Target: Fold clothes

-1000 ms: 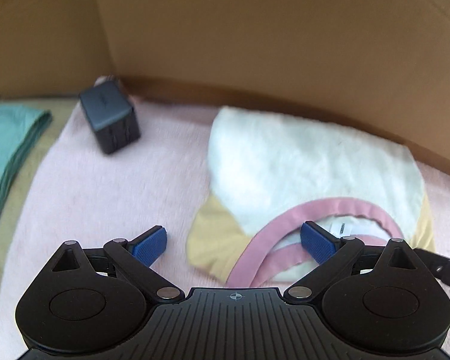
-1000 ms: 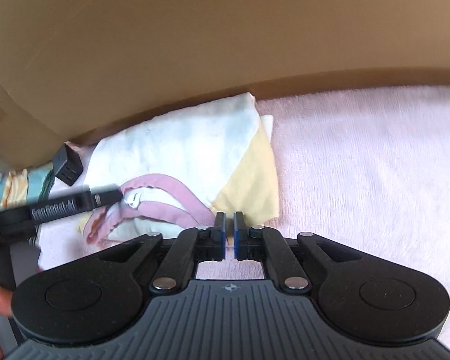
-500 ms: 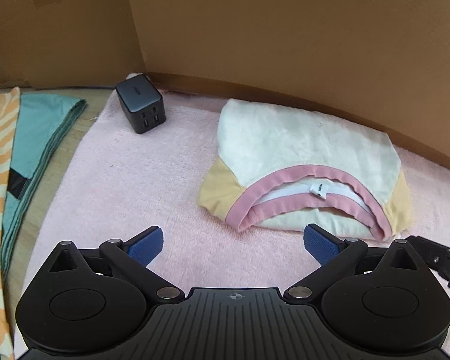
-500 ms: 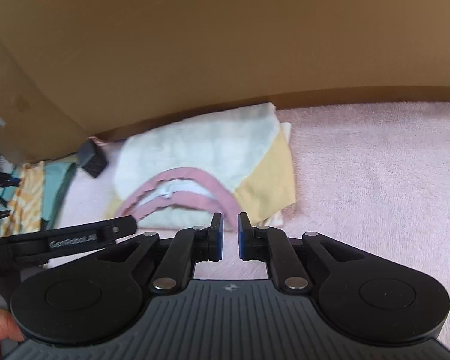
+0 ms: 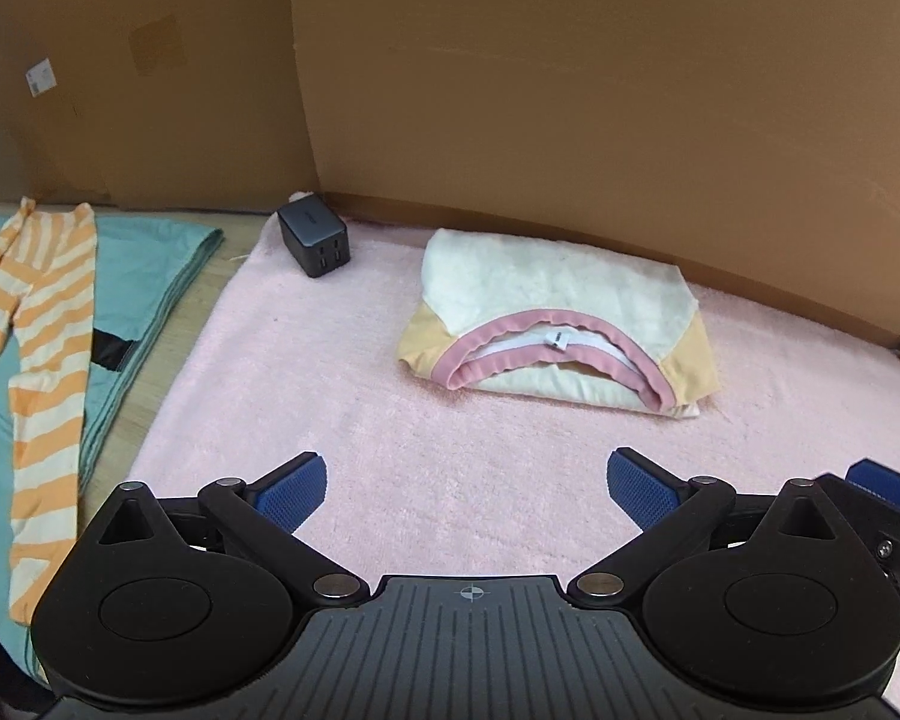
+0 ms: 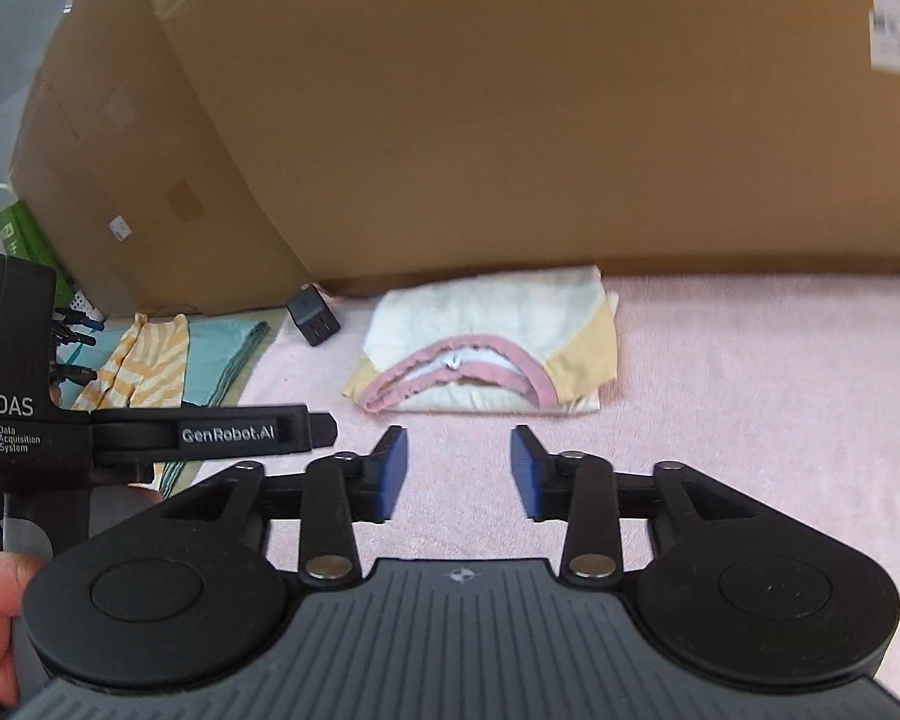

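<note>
The folded shirt (image 5: 561,324) lies on the pink towel (image 5: 342,396) near the cardboard wall. The left claw (image 5: 467,489) gapes empty; the right claw (image 6: 457,471) has just been opening, nothing between.

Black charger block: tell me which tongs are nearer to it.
Left. The left tongs hover short of the charger block, slightly right; the right tongs, jaws just opening with nothing between, sit farther right, facing the folded shirt.
</note>
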The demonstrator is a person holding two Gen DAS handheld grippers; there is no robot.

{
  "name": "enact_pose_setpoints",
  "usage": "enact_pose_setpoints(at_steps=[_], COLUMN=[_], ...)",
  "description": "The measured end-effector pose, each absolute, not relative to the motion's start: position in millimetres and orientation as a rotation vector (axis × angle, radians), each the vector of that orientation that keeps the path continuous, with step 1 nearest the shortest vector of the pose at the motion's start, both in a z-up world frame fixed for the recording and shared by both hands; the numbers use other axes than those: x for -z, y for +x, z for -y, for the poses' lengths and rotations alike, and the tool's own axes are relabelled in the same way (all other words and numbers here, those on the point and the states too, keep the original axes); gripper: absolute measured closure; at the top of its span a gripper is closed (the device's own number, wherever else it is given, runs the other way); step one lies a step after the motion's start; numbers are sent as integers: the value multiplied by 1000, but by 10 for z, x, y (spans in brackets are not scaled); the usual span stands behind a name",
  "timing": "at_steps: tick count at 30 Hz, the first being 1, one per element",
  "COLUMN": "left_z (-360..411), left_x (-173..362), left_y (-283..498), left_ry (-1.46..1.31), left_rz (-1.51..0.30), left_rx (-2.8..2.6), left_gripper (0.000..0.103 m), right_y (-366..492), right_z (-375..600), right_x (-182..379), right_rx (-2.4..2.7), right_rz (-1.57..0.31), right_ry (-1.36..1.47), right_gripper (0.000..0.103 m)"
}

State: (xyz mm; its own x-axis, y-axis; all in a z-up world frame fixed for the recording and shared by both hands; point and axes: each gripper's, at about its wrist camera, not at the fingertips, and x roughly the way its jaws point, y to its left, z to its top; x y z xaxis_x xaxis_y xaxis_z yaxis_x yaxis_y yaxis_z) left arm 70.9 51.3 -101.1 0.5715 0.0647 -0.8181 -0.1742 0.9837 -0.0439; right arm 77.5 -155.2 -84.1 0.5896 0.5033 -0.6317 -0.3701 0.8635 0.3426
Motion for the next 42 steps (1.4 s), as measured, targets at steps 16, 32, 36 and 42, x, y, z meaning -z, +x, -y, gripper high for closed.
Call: enact_pose_setpoints(at_steps=[16, 32, 36, 42], left_z=[-458, -531, -530, -492], left_x=[568, 346, 302, 212], left_y=[595, 522, 463, 460], left_ry=[-98, -158, -193, -161], left_rz=[-891, -791, -716, -663], left_rx=[-193, -141, -146, -142], left_gripper=[0, 0, 0, 0], right_y=[613, 582, 587, 601], right_z=[1523, 1512, 1533, 1563], right_x=[470, 457, 472, 495], right_rx=[-496, -508, -505, -501], right_rz=[-657, -675, -677, -681], right_ry=[91, 92, 100, 110], right_gripper=[18, 18, 18, 18])
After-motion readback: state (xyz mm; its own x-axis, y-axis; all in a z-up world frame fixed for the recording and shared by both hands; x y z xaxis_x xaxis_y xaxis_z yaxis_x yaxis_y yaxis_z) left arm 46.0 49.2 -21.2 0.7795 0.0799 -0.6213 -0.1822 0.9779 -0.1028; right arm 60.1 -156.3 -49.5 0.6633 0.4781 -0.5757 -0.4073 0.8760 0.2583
